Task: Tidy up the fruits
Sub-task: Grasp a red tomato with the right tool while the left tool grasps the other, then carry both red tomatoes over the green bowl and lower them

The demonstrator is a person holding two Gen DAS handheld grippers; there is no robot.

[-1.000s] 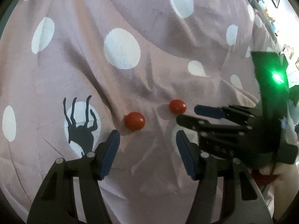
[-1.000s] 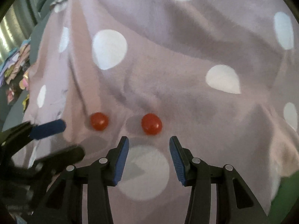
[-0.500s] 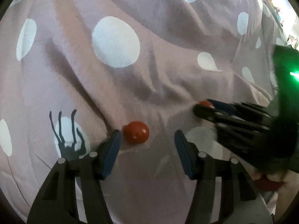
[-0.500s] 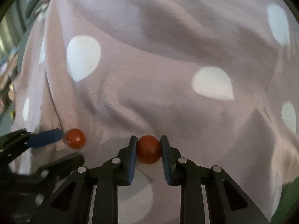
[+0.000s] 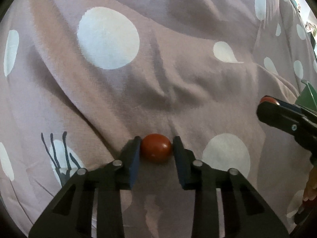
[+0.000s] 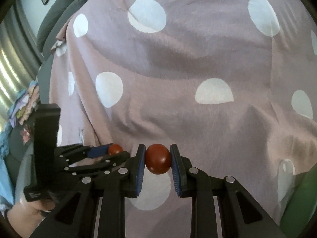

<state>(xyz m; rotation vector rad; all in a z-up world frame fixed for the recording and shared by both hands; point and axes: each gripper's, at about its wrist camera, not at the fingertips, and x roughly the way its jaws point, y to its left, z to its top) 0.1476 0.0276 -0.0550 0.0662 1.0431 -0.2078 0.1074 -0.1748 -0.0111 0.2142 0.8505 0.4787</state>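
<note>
Two small red tomatoes are in play on a mauve bedsheet [image 5: 178,79] with white dots. In the left wrist view one tomato [image 5: 156,151] rests on the sheet between the blue pads of my left gripper [image 5: 156,144], whose jaws are closing and touch its sides. My right gripper [image 6: 157,154] is shut on the other tomato [image 6: 158,158], held a little above the sheet. The right wrist view shows the left gripper [image 6: 114,151] low at the left with its tomato [image 6: 115,148]. The right gripper [image 5: 267,104] and its tomato [image 5: 266,99] appear at the left view's right edge.
The sheet [image 6: 198,69] is creased and humped, with a dark deer print [image 5: 59,158] near the left gripper. A green object [image 5: 309,97] stands at the right edge, also seen as green [image 6: 301,198]. Grey cushions [image 6: 59,10] and a colourful cloth pile [image 6: 23,109] lie beyond the sheet's left side.
The left gripper came down around its tomato and closed on it. The right gripper closed on the other tomato, then carried it up and off to the right.
</note>
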